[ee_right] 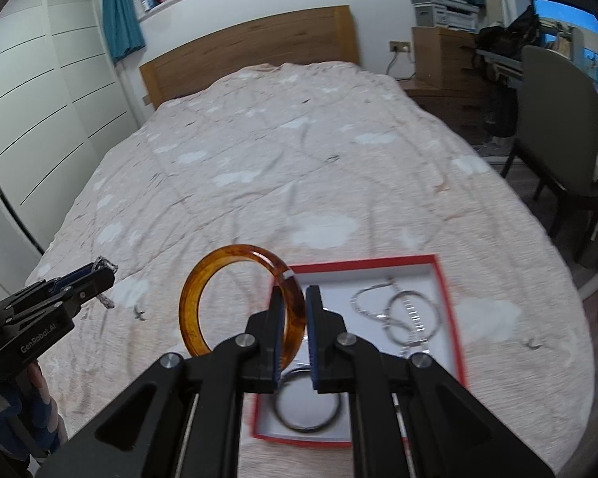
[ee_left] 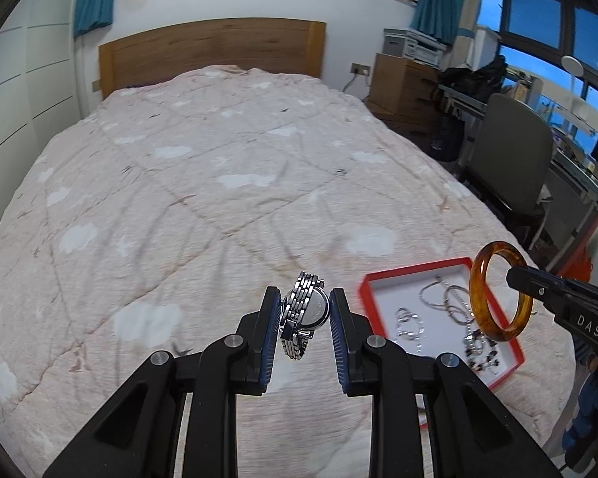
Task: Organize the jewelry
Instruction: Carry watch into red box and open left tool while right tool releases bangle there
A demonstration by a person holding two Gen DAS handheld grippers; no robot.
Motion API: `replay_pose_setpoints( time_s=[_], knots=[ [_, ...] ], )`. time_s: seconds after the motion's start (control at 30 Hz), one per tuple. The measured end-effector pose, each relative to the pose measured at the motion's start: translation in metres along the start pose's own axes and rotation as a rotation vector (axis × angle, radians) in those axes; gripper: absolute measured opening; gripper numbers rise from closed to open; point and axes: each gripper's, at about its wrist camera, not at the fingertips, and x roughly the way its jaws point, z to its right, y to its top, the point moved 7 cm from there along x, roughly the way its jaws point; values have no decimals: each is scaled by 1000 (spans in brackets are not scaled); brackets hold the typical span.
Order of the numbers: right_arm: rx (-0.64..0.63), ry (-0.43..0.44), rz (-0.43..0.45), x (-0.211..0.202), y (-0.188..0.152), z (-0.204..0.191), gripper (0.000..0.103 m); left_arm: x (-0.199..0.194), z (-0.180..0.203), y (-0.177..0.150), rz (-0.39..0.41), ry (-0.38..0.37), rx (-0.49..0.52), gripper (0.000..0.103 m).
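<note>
My left gripper [ee_left: 303, 308] is shut on a silver metal-band watch [ee_left: 305, 310], held above the pink bedspread. In the right wrist view the same left gripper [ee_right: 99, 275] pokes in from the left with the watch band [ee_right: 107, 266] showing at its tips. My right gripper [ee_right: 293, 306] is shut on an amber tortoiseshell bangle [ee_right: 195, 306], which stands upright and sticks out to the left. From the left wrist view the bangle [ee_left: 476, 290] hangs over a red-rimmed white box [ee_left: 368, 279]. That box [ee_right: 446, 290] holds silver chains, rings and a dark bangle.
The pink cloud-print quilt [ee_left: 199, 183] covers the whole bed up to a wooden headboard [ee_left: 211, 46]. A grey chair [ee_left: 514, 159] and a cluttered desk stand to the right of the bed. White wardrobe doors [ee_right: 40, 99] line the left wall.
</note>
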Motion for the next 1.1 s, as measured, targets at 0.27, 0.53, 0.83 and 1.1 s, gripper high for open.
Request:
replay_pose_setpoints(
  time_s=[0.27, 0.53, 0.83, 1.1],
  knots=[
    [3, -63, 6, 3, 9, 53, 9, 32, 63, 6, -22, -34, 39, 25],
    [21, -68, -25, 30, -3, 87, 9, 73, 90, 4, -58, -44, 42, 25],
    [10, -71, -56, 65, -4, 100, 9, 108, 101, -3, -100, -54, 44, 25],
    [-23, -76, -107, 93, -5, 103, 10, 135, 112, -14, -137, -62, 60, 25]
  ],
)
